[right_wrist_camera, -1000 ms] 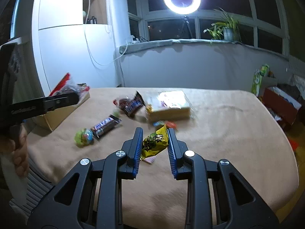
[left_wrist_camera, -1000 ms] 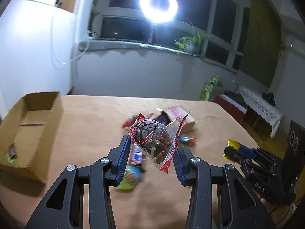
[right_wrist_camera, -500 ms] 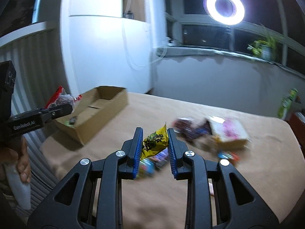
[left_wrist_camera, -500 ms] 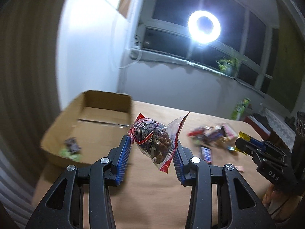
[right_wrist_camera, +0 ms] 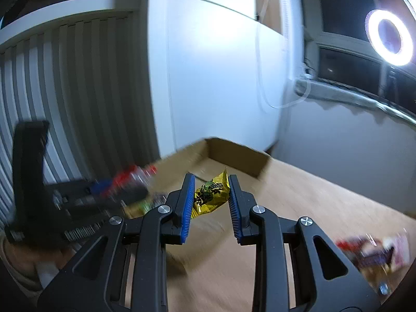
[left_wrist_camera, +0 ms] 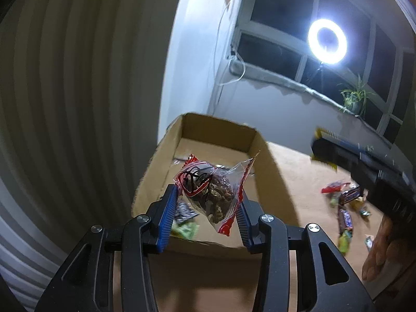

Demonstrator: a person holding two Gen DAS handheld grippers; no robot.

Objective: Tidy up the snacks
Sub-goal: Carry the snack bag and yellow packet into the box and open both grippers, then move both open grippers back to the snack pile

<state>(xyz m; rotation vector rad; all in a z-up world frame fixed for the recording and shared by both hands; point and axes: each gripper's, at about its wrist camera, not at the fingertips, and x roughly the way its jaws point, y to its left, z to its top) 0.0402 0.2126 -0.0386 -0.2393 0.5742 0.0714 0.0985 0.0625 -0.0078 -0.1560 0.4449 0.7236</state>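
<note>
- Left gripper [left_wrist_camera: 206, 202]: its blue-padded jaws are clamped on a clear, red-trimmed snack bag [left_wrist_camera: 212, 195] of brown pieces, held in the air above the near end of the cardboard box [left_wrist_camera: 257, 140].
- Cardboard box: open-topped, on the tan tabletop [left_wrist_camera: 299, 179] against the white wall; inside, near its front wall, lie a green wrapper [left_wrist_camera: 186, 230] and a dark patterned packet [left_wrist_camera: 184, 212] (both partly hidden by the left jaw).
- Right gripper [right_wrist_camera: 211, 195]: jaws closed on a yellow candy wrapper [right_wrist_camera: 211, 195], carried above the table just in front of the box [right_wrist_camera: 239, 160].
- Loose snacks [left_wrist_camera: 343, 202]: a scatter of bars and candies on the table, well to the right of the box (blurred in the right wrist view).
- Background: ring light [left_wrist_camera: 327, 41] and potted plant [left_wrist_camera: 355, 98] at the window sill.
</note>
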